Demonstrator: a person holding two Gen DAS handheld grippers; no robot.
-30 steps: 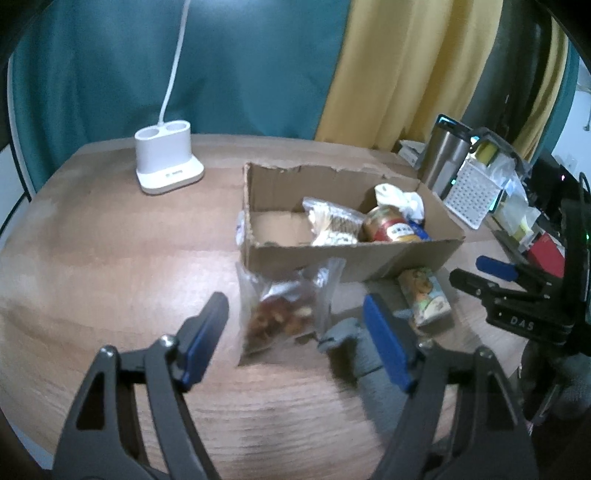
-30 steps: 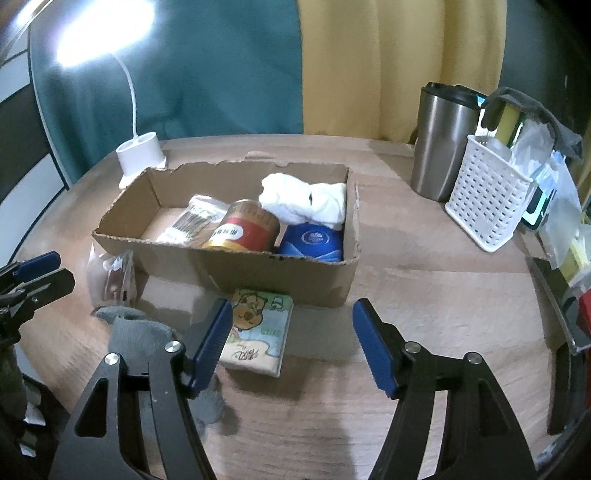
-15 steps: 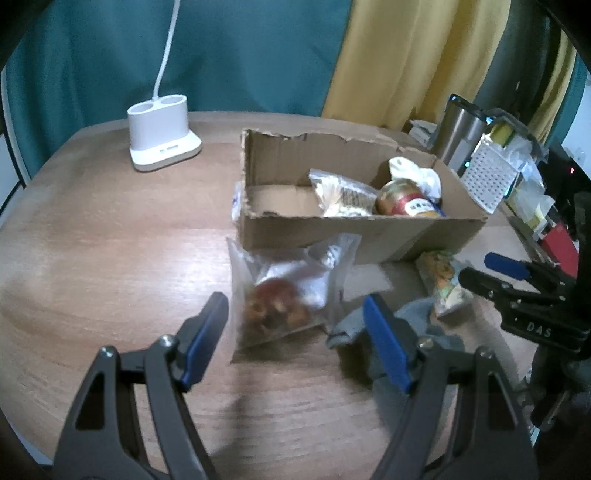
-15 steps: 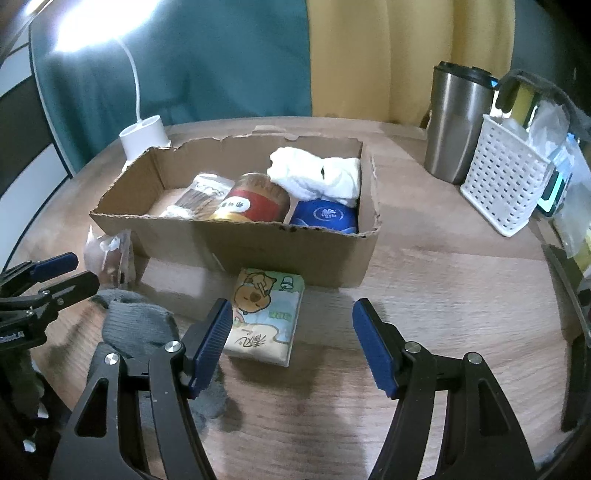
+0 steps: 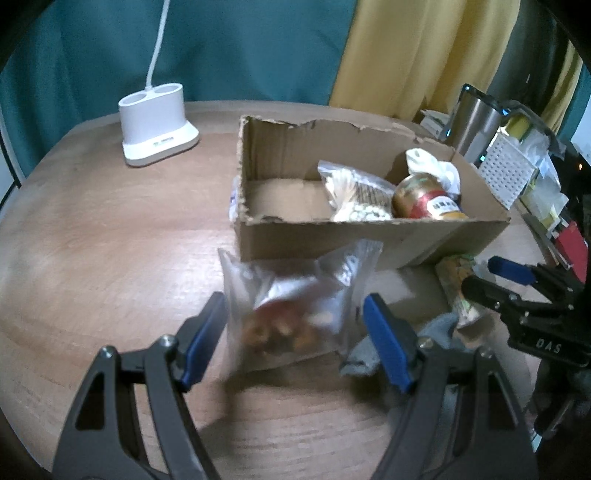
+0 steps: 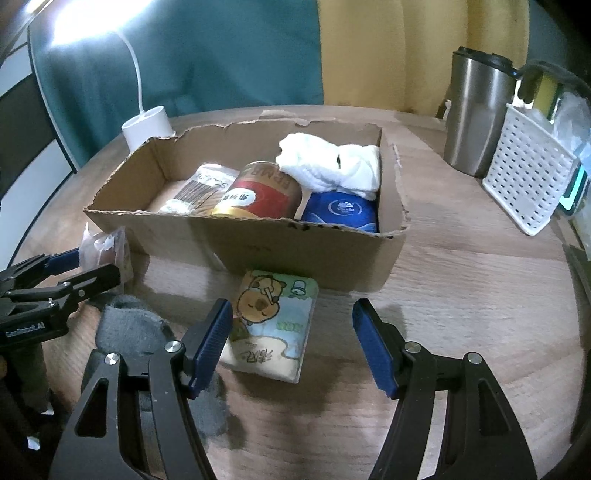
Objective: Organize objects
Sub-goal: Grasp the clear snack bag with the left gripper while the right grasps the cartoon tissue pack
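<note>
Both open, left gripper (image 5: 293, 341) straddles snack bag (image 5: 295, 310), right gripper (image 6: 291, 347) tissue pack (image 6: 273, 325).

Wooden bench before teal and yellow curtains

We see a round-edged wooden bench (image 5: 110, 229) with pale grain, backed by a teal curtain (image 5: 240, 48) and a yellow curtain (image 5: 424, 51) hanging side by side. A white lamp base (image 5: 157, 123) stands on the bench, and its bright glare (image 6: 74, 22) fills the upper left of the right wrist view.

Both wrist views look steeply down, close, sharing the cardboard box (image 5: 369, 236), apparently.
</note>
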